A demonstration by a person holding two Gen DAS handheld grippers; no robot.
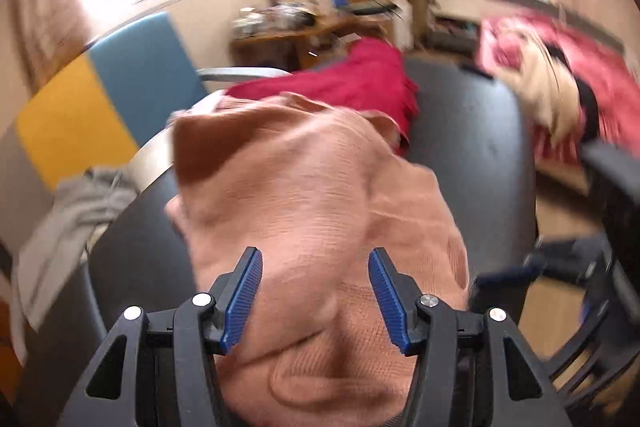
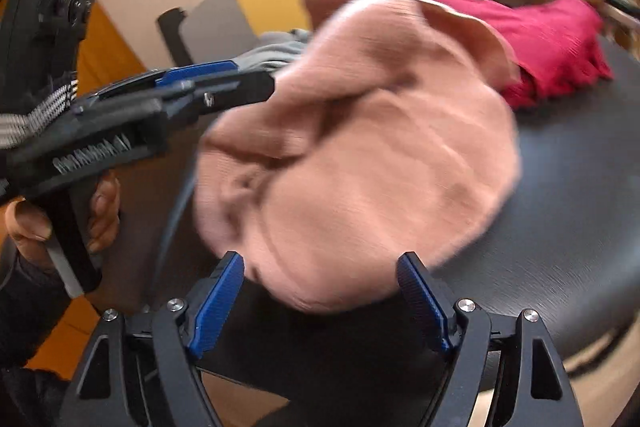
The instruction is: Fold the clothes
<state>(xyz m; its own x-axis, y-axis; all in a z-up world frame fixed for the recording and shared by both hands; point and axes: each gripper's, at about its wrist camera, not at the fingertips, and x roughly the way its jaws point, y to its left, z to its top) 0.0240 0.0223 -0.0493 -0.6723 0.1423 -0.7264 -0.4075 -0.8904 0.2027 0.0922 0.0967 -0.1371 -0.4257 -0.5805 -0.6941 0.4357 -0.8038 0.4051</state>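
pink ribbed knit sweater (image 1: 320, 195) lies rumpled on smooth black table (image 1: 472, 131).

Sweater (image 1: 320, 195) spread mid-frame on the table (image 1: 472, 131), second garment (image 1: 360, 79) laid behind it, third garment (image 1: 68, 219) draped lower left.

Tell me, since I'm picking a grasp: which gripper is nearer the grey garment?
Left. The left gripper hovers just beside the grey garment; the right gripper is farther, across the pink sweater.
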